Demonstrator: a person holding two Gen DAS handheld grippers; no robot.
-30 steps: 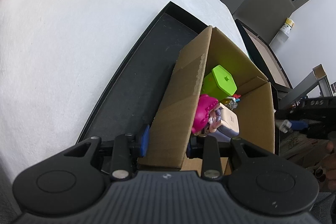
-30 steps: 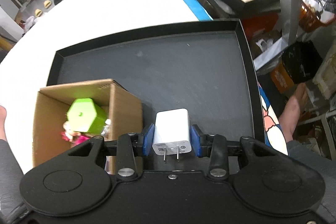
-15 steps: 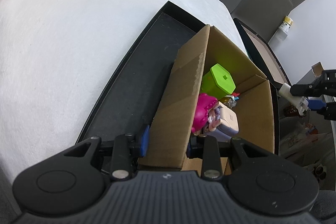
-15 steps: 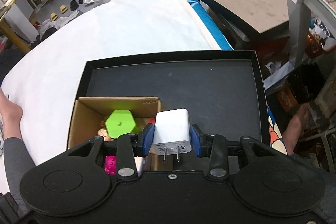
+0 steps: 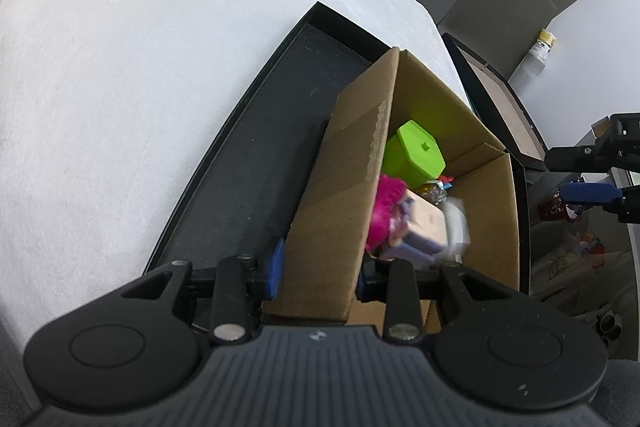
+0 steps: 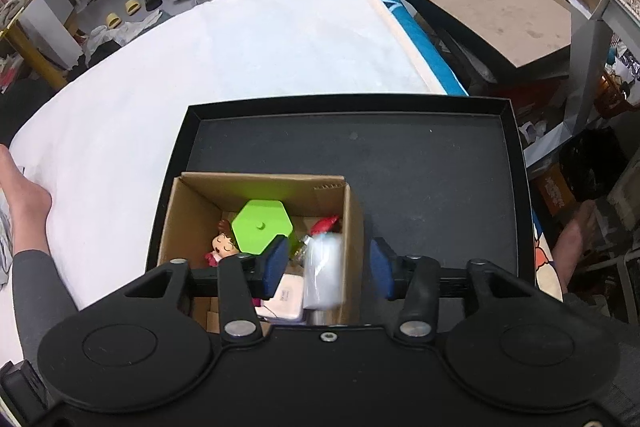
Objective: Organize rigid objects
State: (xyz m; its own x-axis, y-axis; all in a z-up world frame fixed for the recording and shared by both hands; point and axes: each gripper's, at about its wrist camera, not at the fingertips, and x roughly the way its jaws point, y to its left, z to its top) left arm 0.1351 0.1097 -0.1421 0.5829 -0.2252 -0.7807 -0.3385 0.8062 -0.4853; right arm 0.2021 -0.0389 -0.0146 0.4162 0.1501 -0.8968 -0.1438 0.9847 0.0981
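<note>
White charger (image 6: 323,269) blurred inside cardboard box (image 6: 200,195), right gripper (image 6: 328,267) spread apart above, left gripper (image 5: 318,269) clamped on box wall.

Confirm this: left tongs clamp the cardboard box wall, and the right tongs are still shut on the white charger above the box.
Not quite. The right tongs are open, and the white charger, blurred, is dropping into the cardboard box, as the right wrist view shows. The left tongs do clamp the box wall.

Blurred white charger (image 6: 322,269) inside open cardboard box (image 6: 352,223) beside green hexagonal container (image 6: 262,225).
</note>
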